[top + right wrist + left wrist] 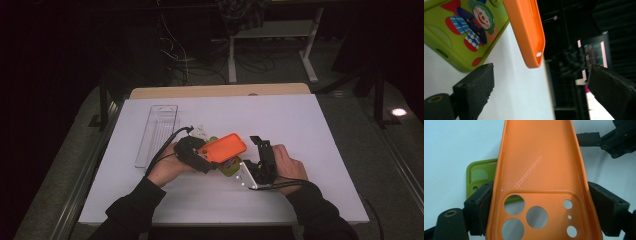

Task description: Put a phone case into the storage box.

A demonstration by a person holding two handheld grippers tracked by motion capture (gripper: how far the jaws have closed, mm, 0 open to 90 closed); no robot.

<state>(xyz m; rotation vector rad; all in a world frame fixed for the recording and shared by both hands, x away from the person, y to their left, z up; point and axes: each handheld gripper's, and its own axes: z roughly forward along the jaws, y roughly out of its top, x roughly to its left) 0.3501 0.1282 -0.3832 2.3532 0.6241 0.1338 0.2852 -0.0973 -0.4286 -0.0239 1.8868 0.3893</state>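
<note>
An orange phone case (227,147) hangs tilted above the white table, and my left gripper (206,156) is shut on its camera-hole end. In the left gripper view both pads (484,207) press the orange case (536,170) by its long edges. Under it on the table lies a green phone case (229,169) with a clown picture (474,22) inside. My right gripper (260,150) stands just right of the cases, jaws wide open, nothing between them. In the right gripper view the orange case (526,32) shows edge-on above the green case (456,50).
A clear plastic tray (157,132) lies at the left of the white table sheet (300,120). A wooden table edge (220,91) runs along the back. Beyond it, in the dark, are cables and desk legs (310,55).
</note>
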